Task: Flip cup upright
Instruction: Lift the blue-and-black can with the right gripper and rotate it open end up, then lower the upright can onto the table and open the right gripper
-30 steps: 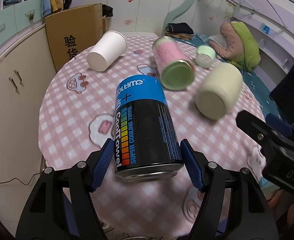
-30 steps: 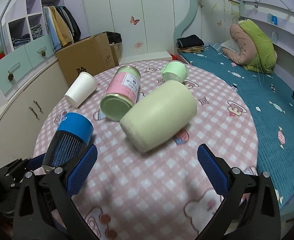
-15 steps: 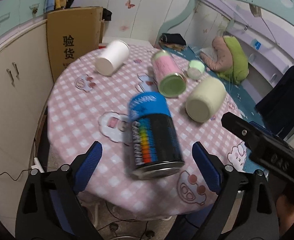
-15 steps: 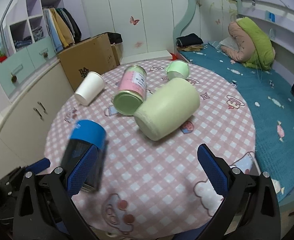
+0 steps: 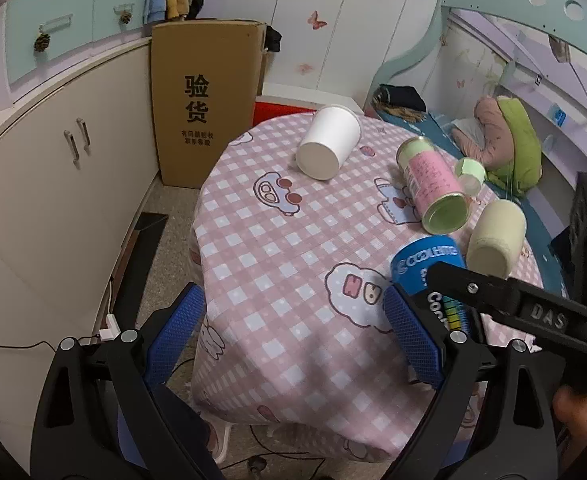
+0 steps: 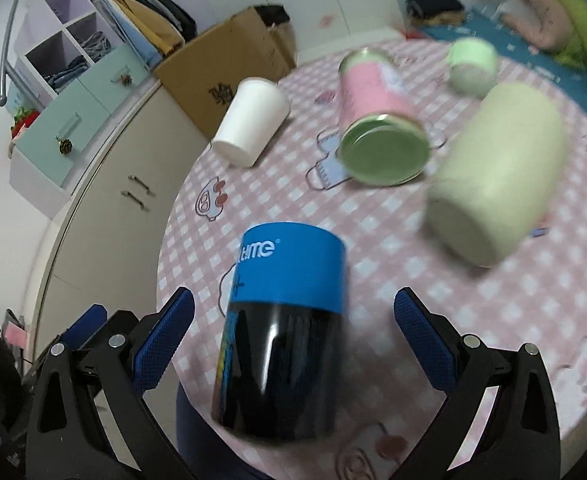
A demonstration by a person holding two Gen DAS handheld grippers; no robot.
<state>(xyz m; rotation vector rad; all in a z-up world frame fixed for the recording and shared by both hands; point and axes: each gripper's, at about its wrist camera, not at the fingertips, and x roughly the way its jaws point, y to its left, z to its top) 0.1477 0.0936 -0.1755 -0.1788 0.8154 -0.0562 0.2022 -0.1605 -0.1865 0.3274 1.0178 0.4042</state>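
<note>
Black-and-blue canister (image 6: pixel 283 340), partly legible "t:me" on its blue band and "Coo" lower down, lies on its side near table (image 5: pixel 293 240) edge between spread fingers of right gripper (image 6: pixel 293 332); left gripper (image 5: pixel 293 330) likewise spread, empty.

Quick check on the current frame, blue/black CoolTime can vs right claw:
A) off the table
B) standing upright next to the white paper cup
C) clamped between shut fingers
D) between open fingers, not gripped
D: in the right wrist view the blue and black can sits between the spread fingers of the right claw, with a gap on both sides.
</note>
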